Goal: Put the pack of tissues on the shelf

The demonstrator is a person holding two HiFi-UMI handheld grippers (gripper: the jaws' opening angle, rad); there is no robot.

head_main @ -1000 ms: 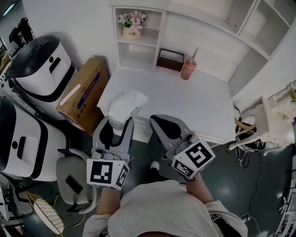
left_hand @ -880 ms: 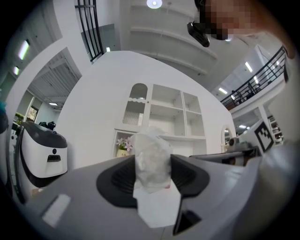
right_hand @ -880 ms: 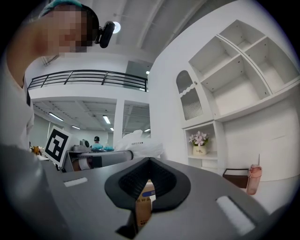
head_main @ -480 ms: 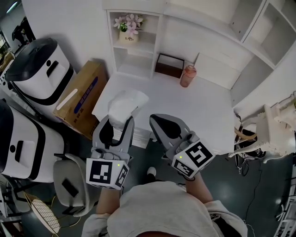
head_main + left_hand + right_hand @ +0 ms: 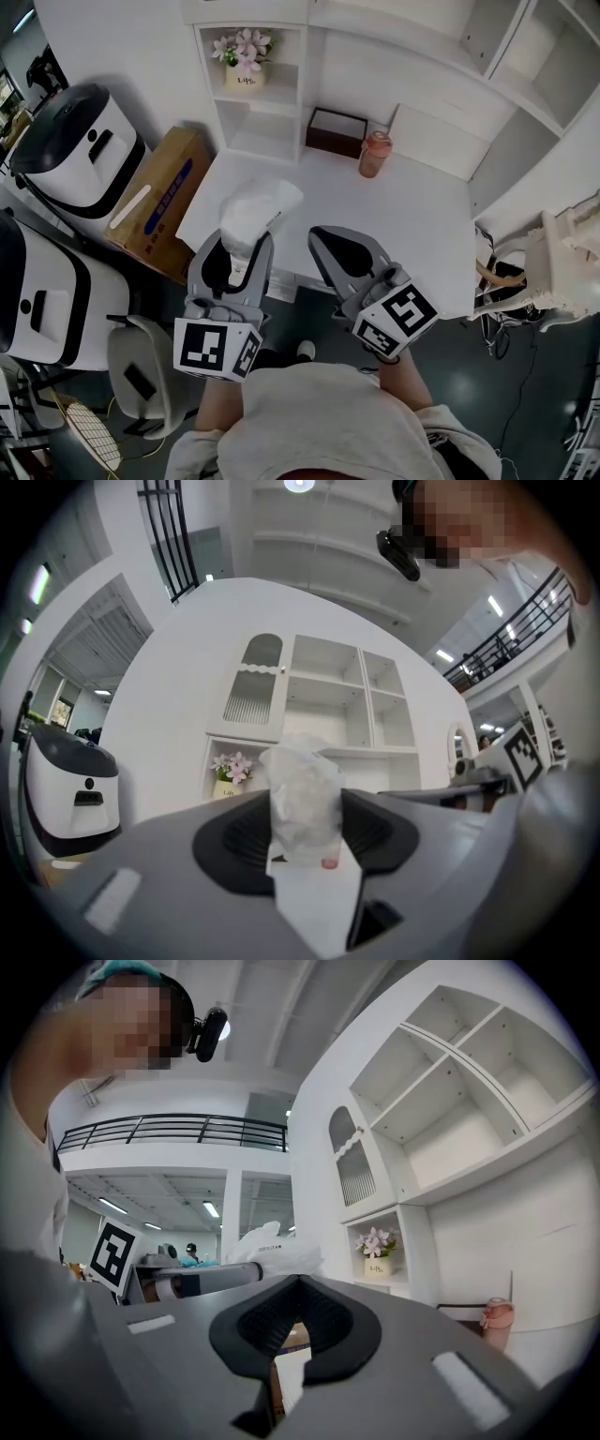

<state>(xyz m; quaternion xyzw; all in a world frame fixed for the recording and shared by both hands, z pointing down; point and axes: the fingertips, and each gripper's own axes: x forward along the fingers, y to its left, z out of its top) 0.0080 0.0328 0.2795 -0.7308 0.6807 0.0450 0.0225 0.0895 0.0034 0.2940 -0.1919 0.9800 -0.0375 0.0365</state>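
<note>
The pack of tissues [image 5: 251, 214], white in clear crinkled plastic, sticks up out of my left gripper [image 5: 239, 248], which is shut on its lower part. In the left gripper view the pack [image 5: 302, 799] stands between the two black pads, with the white shelf unit [image 5: 323, 700] behind it. The right gripper [image 5: 342, 246] hangs beside it over the desk's front edge, with its pads together and nothing between them [image 5: 298, 1288]. From the right gripper view the pack [image 5: 272, 1252] shows at the left. The shelf unit [image 5: 248, 112] stands at the desk's far left corner.
A flower pot [image 5: 242, 70] fills one shelf cell. On the white desk [image 5: 412, 216] stand a brown box [image 5: 336, 131] and a pink bottle [image 5: 374, 155]. A cardboard box [image 5: 157, 202], two white-and-black machines [image 5: 80, 141] and a chair [image 5: 141, 375] crowd the left.
In the head view the shelf and desk have slid a little left and down. Both grippers keep their place in the frame, and the left one still holds the pack.
</note>
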